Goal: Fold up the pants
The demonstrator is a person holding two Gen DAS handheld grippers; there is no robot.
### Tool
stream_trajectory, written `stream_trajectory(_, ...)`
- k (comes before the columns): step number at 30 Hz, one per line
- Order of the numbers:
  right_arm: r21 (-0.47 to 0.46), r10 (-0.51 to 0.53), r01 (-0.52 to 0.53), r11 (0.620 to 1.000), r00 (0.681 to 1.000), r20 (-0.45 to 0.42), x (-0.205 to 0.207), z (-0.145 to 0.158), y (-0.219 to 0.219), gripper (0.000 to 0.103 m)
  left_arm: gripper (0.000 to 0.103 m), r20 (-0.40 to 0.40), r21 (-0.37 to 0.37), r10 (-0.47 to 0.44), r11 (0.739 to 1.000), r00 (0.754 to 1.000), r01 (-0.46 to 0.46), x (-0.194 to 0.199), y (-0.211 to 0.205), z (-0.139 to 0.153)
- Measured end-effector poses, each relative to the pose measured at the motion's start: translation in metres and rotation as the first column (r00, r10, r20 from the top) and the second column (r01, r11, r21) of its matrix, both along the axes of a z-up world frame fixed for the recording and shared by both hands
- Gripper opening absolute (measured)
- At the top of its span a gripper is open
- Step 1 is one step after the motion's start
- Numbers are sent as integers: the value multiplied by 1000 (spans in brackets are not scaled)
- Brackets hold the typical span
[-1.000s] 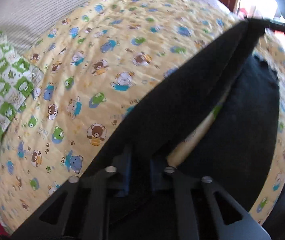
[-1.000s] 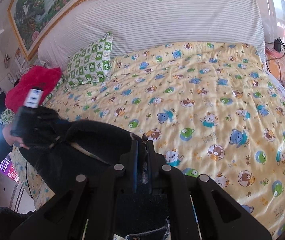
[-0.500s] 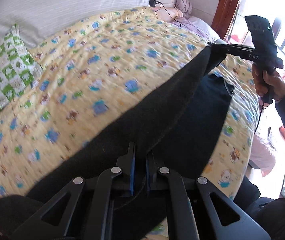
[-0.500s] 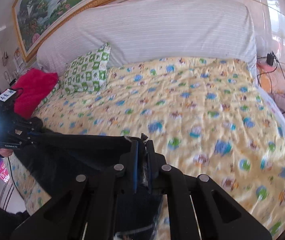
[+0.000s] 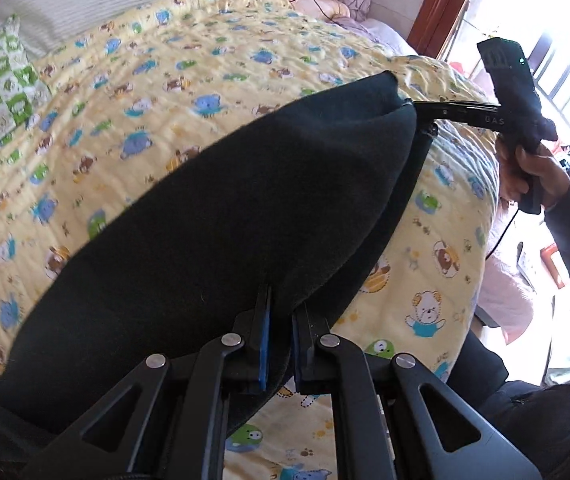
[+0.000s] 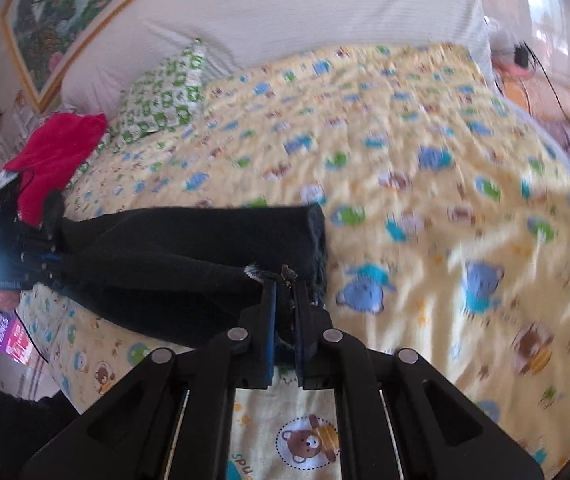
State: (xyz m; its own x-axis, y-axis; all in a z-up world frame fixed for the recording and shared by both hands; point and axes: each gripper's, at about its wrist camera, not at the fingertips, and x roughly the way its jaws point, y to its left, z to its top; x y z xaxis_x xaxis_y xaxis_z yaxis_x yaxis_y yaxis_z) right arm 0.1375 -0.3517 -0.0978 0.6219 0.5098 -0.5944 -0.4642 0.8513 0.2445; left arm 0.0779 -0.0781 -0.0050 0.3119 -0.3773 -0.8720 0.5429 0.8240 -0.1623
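**Inspector:** Left gripper [image 5: 281,344] is clamped on one end of the pants [image 5: 245,208]; right gripper [image 6: 285,320] is clamped on the other end.

**Clerk:** Position of the garment?

**Inspector:** Stretched between both tools, doubled lengthwise, over the near edge of the bedspread [image 6: 405,152].

**Clerk:** Progress?

**Inspector:** First fold appears made. Laying down and crosswise folds remain, in my judgement.

Bright window [image 5: 557,20] glare, motion-blurred bedspread [image 6: 425,184], dark fisheye corners.

Bed w/ yellow cartoon-print quilt [image 6: 425,128]. On it: black pants [image 6: 173,248] lower left, green-check pillow [image 6: 165,96] + red cloth [image 6: 55,148] upper left.
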Motion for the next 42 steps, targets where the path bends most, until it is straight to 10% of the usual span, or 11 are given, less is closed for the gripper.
stream_trajectory(3, -19, -21, 21, 1000, 1000, 1, -4, 1, 3, 12, 13, 4, -29, 22, 999, 1000, -22, -2, 5, 5)
stream_trajectory(7, -50, -67, 68, 996, 997, 34, -19, 10, 6, 47, 16, 10, -63, 60, 996, 998, -59, -11, 15, 12)
stream_trajectory(11, 4, -85, 85, 996, 994, 67, -36, 24, 5, 48, 18, 0, -101, 93, 991, 996, -92, -21, 24, 16)
stream_trajectory(15, 64, -75, 69, 996, 994, 86, -48, 34, 16, 48, 46, 0, -140, 139, 981, 990, -137, -34, 38, 21)
stream_trajectory(21, 114, 19, -32, 993, 994, 109, -59, 41, 59, 49, 47, 19, -175, 244, 956, 970, -237, -47, 69, 34)
stream_trajectory(42, 118, 375, -376, 919, 926, 35, -50, 32, 237, 49, 53, 93, -167, 667, 742, 739, -649, -73, 281, 62)
